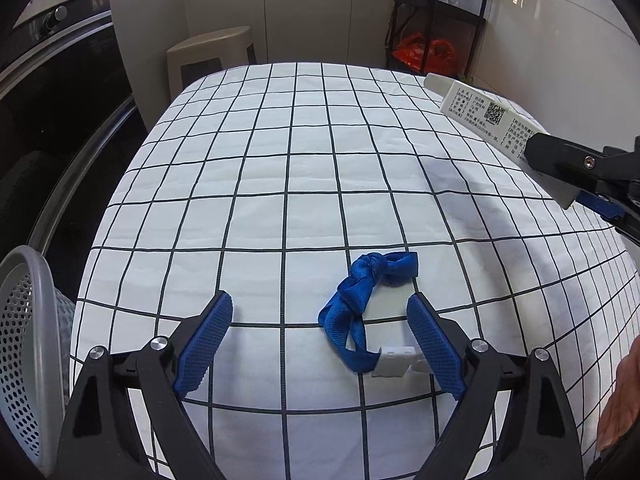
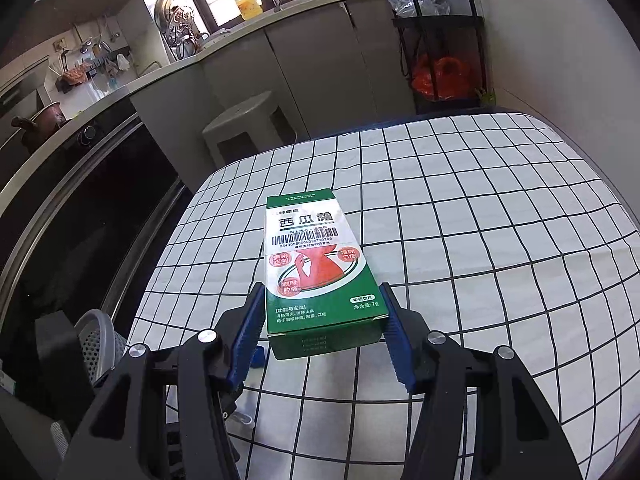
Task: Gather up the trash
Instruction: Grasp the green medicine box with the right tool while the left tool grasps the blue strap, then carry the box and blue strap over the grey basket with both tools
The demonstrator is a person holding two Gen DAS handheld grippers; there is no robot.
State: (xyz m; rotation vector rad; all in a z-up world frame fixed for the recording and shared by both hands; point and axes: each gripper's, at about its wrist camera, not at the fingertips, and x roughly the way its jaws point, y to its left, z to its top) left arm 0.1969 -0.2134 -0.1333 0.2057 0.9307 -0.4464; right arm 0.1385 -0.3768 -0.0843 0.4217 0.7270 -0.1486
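Currently: left gripper [image 1: 320,326] with blue-padded jaws spread wide, nothing pinched, low over white tablecloth with black grid lines [image 1: 280,184]. Knotted blue woven strap with white plastic clip [image 1: 360,312] lying flat on cloth between the jaws, closer to the pad at 3 o'clock; white clip end just beside that pad, contact not resolvable. Far pad at 9 o'clock well apart from strap.

Right gripper [image 2: 323,312] clamped on green and white cardboard medicine box with red throat drawing and barcode [image 2: 320,264]; blue pads pressing both long sides near the box's near end, box lifted clear of the cloth, far end pointing toward 12 o'clock. Same box seen in left wrist view at 2 o'clock, white printed side with square code showing, held above the table.

Grey perforated plastic basket [image 1: 24,352] off table edge at 8 o'clock in left view; in right view at 8 o'clock too. Beige plastic stool [image 2: 244,124] beyond far table edge at 11 o'clock.
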